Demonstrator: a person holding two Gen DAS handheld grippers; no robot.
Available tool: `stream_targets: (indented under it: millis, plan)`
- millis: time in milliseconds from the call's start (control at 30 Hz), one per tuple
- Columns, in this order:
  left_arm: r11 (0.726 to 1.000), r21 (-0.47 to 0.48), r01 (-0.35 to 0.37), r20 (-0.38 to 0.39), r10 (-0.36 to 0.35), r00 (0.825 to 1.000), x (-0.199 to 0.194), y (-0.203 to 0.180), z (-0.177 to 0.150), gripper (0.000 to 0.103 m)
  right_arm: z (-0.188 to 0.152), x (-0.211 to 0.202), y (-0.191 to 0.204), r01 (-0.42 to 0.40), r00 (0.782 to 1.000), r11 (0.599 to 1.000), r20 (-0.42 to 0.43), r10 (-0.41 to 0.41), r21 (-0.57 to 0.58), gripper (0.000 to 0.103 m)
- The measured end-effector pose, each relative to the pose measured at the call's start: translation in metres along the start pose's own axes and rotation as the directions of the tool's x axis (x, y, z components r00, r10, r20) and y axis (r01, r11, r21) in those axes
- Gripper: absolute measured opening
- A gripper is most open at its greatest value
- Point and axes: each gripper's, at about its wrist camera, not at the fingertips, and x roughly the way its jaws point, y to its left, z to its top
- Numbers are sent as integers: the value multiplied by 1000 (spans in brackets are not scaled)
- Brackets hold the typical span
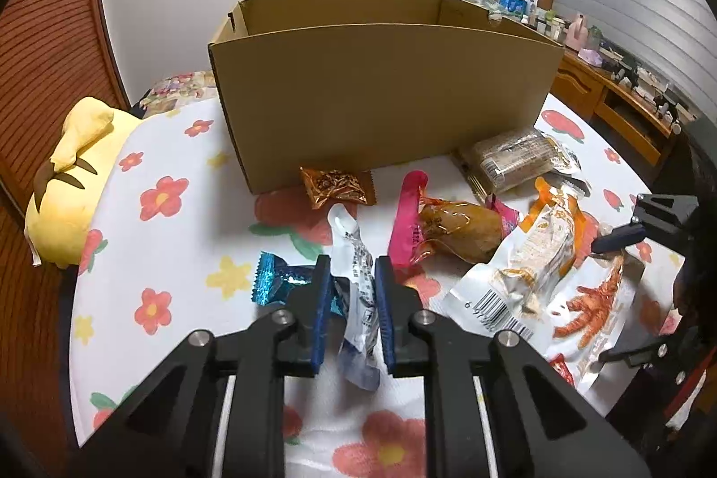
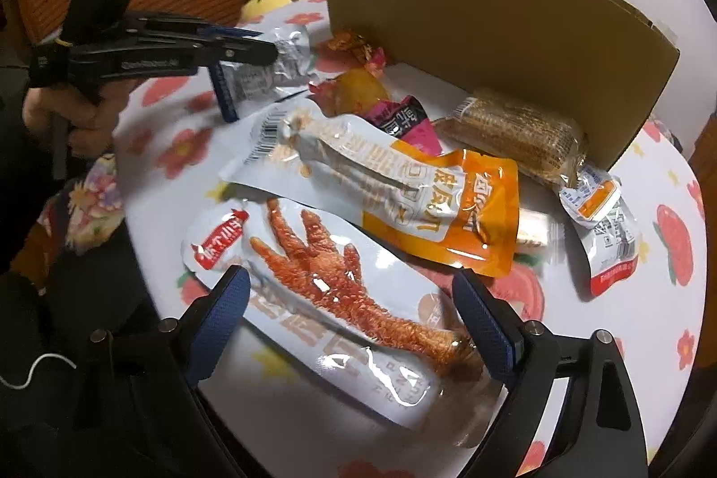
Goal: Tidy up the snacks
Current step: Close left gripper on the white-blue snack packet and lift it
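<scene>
My left gripper [image 1: 352,265] is shut on a silver-white snack packet [image 1: 358,285] and holds it above the flowered cloth; it also shows in the right wrist view [image 2: 269,75]. My right gripper [image 2: 352,283] is open, its jaws either side of a chicken-foot packet [image 2: 340,299] lying on the table. An open cardboard box [image 1: 381,92] stands behind the snacks. In front of it lie an orange packet [image 1: 336,187], a pink-ended packet [image 1: 443,227], an orange-white pouch [image 2: 403,187] and a corn packet [image 2: 515,137].
A blue candy packet [image 1: 278,281] lies left of my left gripper. A yellow plush [image 1: 76,173] sits at the table's left edge. A small red-white sachet [image 2: 614,240] lies at the right. A cluttered wooden desk [image 1: 627,88] stands at the far right.
</scene>
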Motion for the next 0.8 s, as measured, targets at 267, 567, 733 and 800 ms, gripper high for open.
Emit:
stream_targets:
  millis: [267, 567, 733, 800]
  plan:
    - [1000, 19, -23, -19, 24, 1000, 7, -2, 1, 23, 1, 7, 4, -9, 999, 999, -42, 7, -45, 95]
    - [999, 17, -41, -45, 42, 998, 23, -2, -7, 22, -4, -9, 5, -19, 999, 998, -36, 17, -64, 96]
    - [999, 30, -41, -46, 43, 998, 23, -4, -6, 21, -8, -8, 8, -11, 998, 996, -57, 6, -92, 96]
    - [999, 30, -40, -48, 41, 998, 23, -3, -6, 21, -9, -7, 9, -7, 998, 994, -63, 1, -105, 97]
